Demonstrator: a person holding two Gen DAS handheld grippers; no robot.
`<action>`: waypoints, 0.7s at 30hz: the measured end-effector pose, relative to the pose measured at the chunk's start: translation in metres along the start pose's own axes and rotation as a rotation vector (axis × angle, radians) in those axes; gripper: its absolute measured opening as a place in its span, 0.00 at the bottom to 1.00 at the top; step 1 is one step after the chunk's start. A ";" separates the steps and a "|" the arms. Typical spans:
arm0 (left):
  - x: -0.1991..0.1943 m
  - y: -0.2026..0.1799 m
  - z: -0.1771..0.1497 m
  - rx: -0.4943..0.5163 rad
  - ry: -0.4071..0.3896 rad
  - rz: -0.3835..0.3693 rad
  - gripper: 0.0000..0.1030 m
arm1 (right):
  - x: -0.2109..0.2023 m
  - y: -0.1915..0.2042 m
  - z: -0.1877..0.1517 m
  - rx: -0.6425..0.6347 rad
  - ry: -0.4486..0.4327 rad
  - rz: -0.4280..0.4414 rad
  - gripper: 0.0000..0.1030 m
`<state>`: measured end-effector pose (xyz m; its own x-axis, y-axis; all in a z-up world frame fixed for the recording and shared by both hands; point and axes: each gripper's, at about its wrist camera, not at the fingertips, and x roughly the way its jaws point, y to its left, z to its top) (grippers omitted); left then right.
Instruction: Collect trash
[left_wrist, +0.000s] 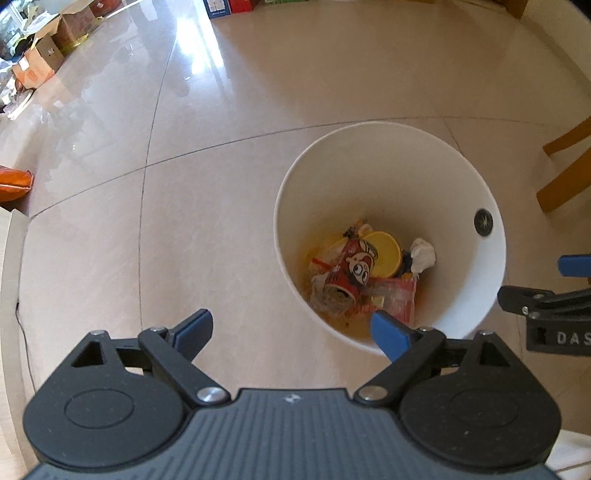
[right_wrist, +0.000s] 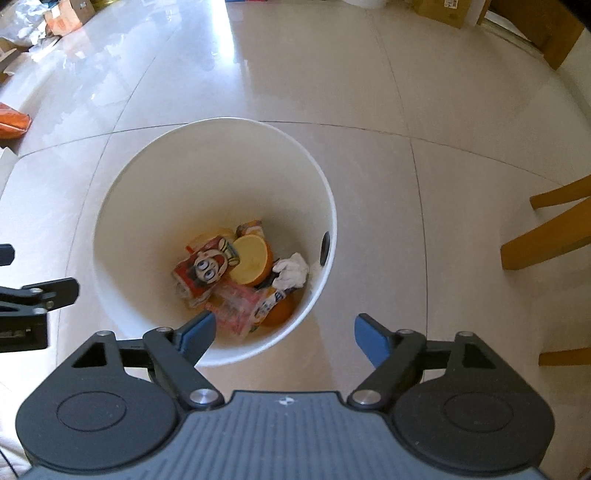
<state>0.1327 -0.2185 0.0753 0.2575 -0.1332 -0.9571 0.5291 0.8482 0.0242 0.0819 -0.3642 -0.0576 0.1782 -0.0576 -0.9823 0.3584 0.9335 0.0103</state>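
Far left on the glossy tiled floor (left_wrist: 229, 122) lies an orange bag (left_wrist: 14, 182), with open cardboard boxes (left_wrist: 44, 55) along the wall beyond. The left gripper (left_wrist: 291, 334) hangs pointing down beside the bin, its blue pads spread wide with nothing between them. The white trash bin (right_wrist: 207, 177) stands upright on the tiles; at its bottom lie a red cartoon-face can (right_wrist: 201, 271), a yellow lid (right_wrist: 253, 264), a crumpled white tissue (right_wrist: 291, 271) and clear wrappers. The right gripper (right_wrist: 284, 332) hovers over the bin's near rim, fingers wide apart and empty. Wooden chair legs (right_wrist: 546, 240) stand at right.
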 end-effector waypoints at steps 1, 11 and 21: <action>-0.002 -0.002 -0.001 0.004 0.005 0.007 0.90 | -0.005 0.000 -0.002 0.005 0.003 -0.002 0.86; -0.027 -0.011 -0.011 0.022 0.025 0.042 0.91 | -0.051 0.002 -0.015 0.043 0.024 -0.026 0.98; -0.050 -0.011 -0.011 0.012 0.036 0.063 0.97 | -0.078 0.005 -0.016 0.042 0.000 -0.029 1.00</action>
<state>0.1052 -0.2153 0.1193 0.2617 -0.0615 -0.9632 0.5227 0.8480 0.0878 0.0550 -0.3496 0.0160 0.1670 -0.0848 -0.9823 0.4015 0.9158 -0.0108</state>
